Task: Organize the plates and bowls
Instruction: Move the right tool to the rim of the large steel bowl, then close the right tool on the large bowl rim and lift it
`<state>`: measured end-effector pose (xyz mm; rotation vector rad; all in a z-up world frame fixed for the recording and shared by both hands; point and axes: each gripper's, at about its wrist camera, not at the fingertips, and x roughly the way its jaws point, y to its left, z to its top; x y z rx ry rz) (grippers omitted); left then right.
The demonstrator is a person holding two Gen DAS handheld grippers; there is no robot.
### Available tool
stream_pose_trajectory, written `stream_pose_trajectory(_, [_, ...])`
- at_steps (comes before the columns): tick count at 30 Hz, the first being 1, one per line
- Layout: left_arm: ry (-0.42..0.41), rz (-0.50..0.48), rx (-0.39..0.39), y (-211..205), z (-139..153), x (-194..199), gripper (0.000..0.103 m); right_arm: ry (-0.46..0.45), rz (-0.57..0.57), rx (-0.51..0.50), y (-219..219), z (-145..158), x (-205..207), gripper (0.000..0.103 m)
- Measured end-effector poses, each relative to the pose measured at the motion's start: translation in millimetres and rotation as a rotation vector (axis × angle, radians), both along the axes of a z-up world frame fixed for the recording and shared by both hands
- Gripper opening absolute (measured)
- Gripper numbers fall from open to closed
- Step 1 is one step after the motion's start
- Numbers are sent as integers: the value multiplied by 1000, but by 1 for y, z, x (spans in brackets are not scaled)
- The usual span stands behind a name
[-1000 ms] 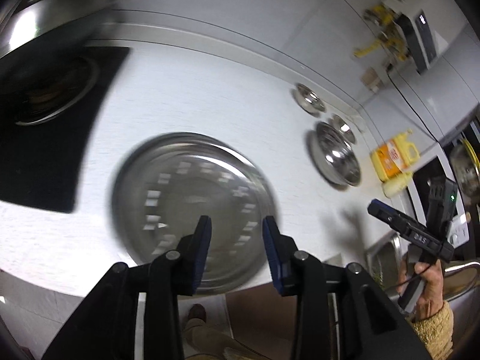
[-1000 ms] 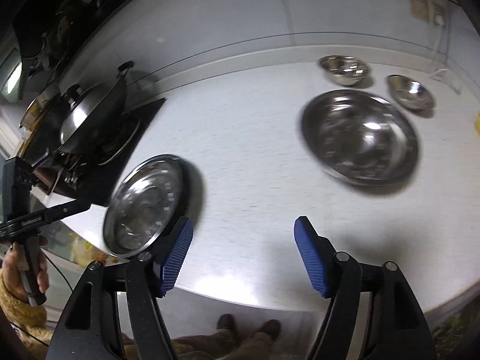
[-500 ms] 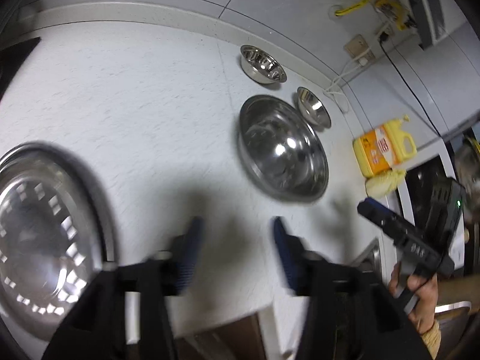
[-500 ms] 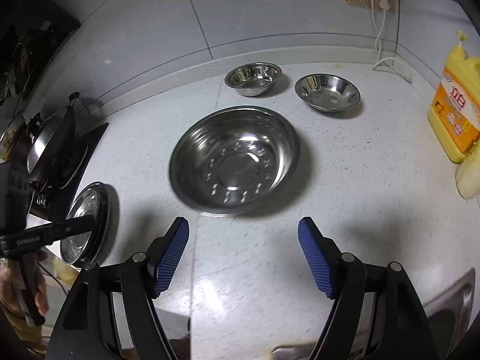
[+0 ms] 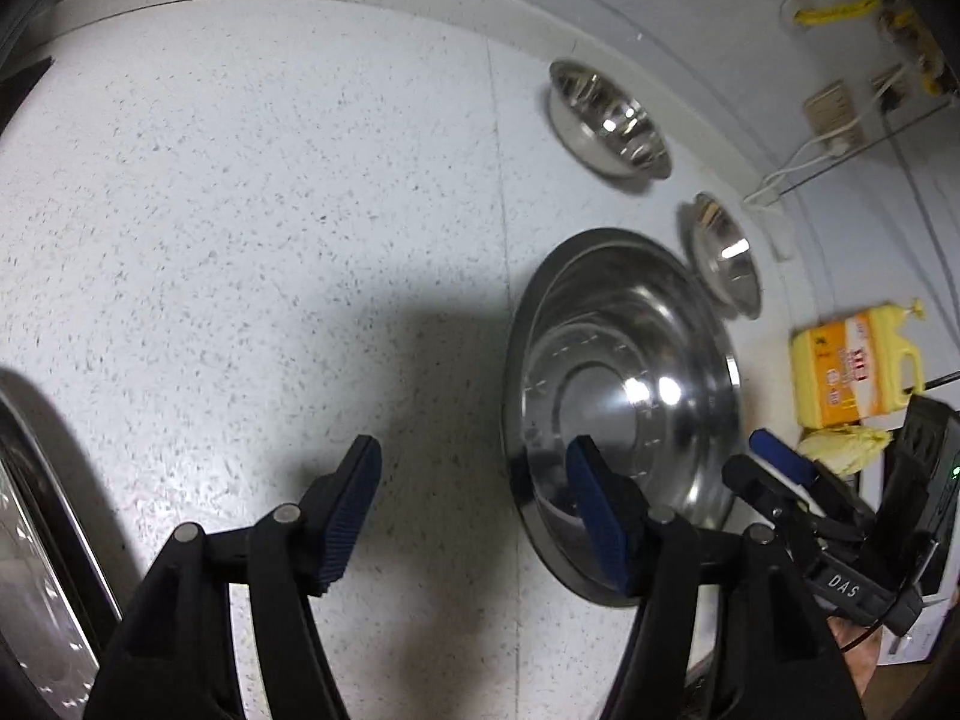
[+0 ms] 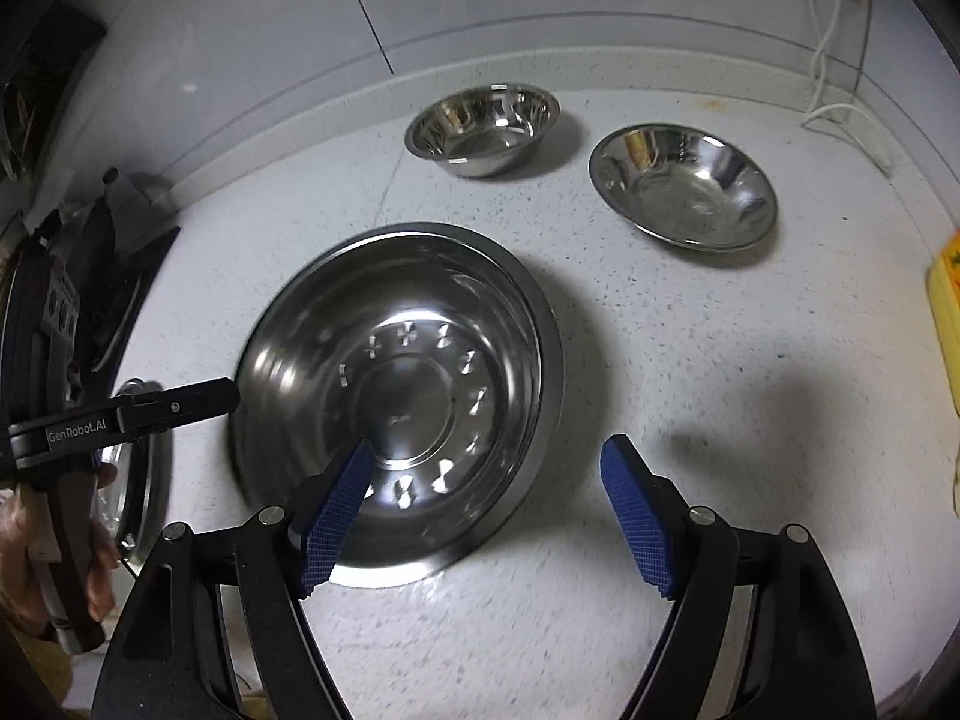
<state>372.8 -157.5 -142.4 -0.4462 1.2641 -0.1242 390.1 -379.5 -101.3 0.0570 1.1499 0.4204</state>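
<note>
Both grippers, left and right, were empty, the right's jaws just widening. Large bowl sat ahead. Best to straddle its near rim squarely before pinching.

— What is carried by the table?
— A large perforated steel bowl is set mid-table; two small bowls, and, are seen behind it near the wall.
— And at the edges?
— A steel plate is laid far left, a yellow bottle far right.

The large bowl was shiny silver steel (like both small ones), the counter speckled white, the bottle yellow.
</note>
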Motion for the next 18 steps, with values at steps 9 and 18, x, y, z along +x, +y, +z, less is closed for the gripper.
stream_pose_trajectory(9, [15, -29, 113, -17, -12, 13, 61, 58, 3, 46, -7, -24, 20, 35])
stream_pose_trajectory(18, [9, -39, -2, -21, -18, 10, 10, 84, -1, 108, -16, -29, 21, 14])
